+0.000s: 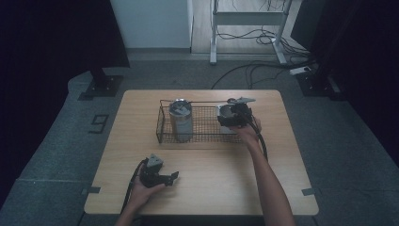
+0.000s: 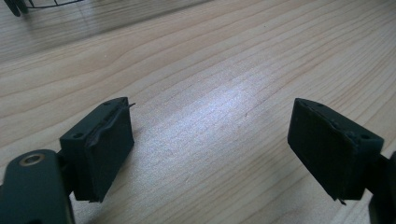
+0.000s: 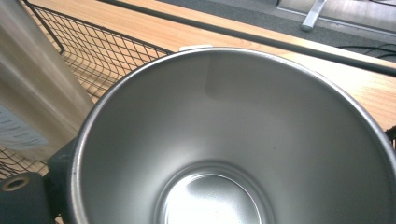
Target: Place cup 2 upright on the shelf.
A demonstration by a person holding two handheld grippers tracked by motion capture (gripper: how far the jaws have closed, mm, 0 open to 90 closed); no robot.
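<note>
Step in hand, as judged: setting a second cup into the wire basket [image 1: 162, 127], a black mesh tray on the pale wood-grain table [image 1: 207, 179]. Right gripper [image 1: 234, 114] clasps the steel cup [image 3: 233, 140], smooth-walled, over the basket's right end; a lidded tumbler [image 1: 180, 120] stands left. Next: lower, then release. Left gripper [image 1: 162, 177] rests on the table, jaws apart, empty.

A shiny silver steel cup [image 3: 243, 140] sits in a black wire-mesh basket [image 1: 162, 127] on the pale wood-grain table [image 1: 211, 174].
</note>
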